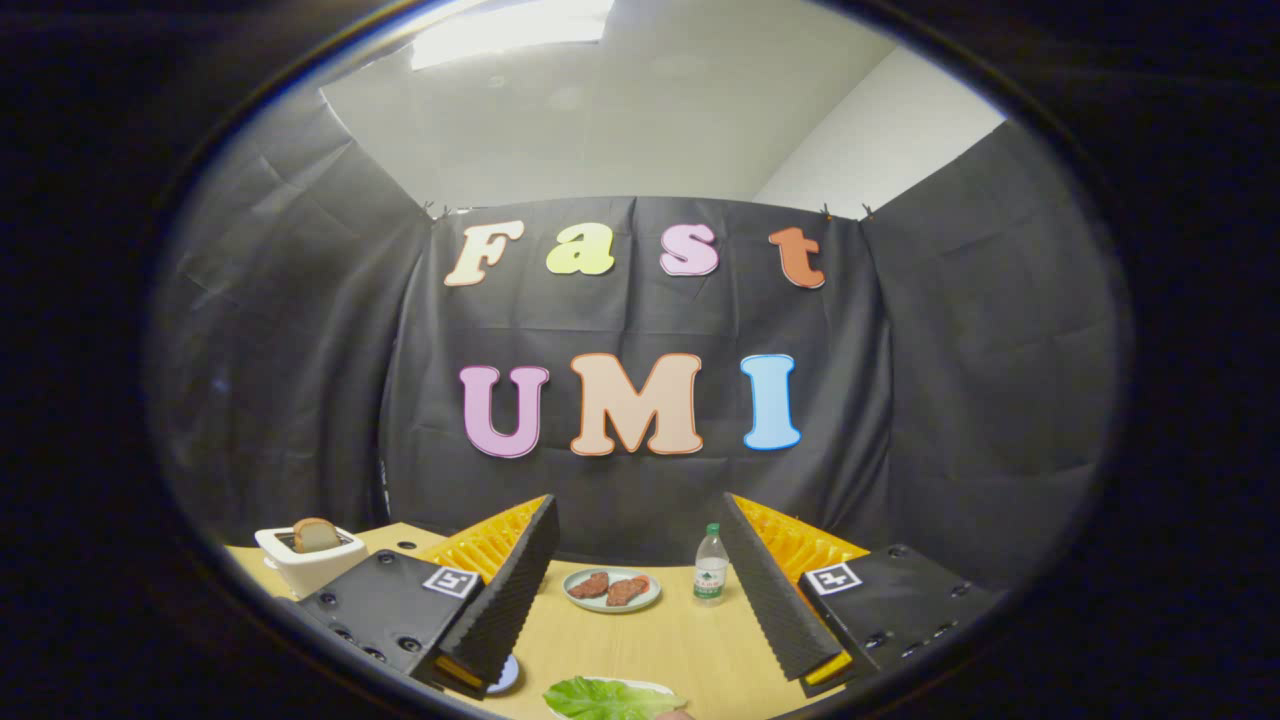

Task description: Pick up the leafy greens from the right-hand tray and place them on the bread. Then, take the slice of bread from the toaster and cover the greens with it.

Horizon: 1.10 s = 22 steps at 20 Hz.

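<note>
My gripper [640, 560] hangs open above the wooden table [680, 640], nothing between its fingers. A green leaf [605, 698] lies on a white tray close under and between the fingers. A white toaster [305, 560] stands beyond the left finger, with a slice of bread [315, 535] sticking up out of its slot. Part of a bluish plate [505, 676] peeks from under the left finger; what lies on it is hidden.
A pale plate [612, 590] with two reddish-brown patties sits on the table beyond the fingers. A small plastic bottle [710, 566] with a green cap stands to its right, near the right finger. Black cloth walls close the booth behind.
</note>
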Available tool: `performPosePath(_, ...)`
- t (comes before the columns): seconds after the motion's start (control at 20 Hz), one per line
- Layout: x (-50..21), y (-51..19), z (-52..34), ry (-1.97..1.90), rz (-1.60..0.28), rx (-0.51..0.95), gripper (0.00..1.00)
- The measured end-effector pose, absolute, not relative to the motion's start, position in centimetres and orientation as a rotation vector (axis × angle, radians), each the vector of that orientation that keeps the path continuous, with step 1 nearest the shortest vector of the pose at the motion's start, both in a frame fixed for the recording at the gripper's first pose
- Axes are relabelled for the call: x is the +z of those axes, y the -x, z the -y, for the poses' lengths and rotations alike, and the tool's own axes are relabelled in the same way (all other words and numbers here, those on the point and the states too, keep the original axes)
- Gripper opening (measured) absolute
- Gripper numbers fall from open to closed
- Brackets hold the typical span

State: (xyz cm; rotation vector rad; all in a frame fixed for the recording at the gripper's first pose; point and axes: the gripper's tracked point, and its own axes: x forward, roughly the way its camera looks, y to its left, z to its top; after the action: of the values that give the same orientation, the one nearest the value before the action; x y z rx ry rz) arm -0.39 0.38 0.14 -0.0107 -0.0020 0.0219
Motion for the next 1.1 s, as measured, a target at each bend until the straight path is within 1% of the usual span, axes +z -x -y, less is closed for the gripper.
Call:
performPosePath(0.25,0.8,0.7,-0.3,0.012,0.008,0.028,1.00)
performPosePath(0.55,0.1,0.7,-0.7,0.001,-0.015,0.070,1.00)
performPosePath(1.1,-6.0,-1.1,0.0,0.061,-0.173,0.206,1.00)
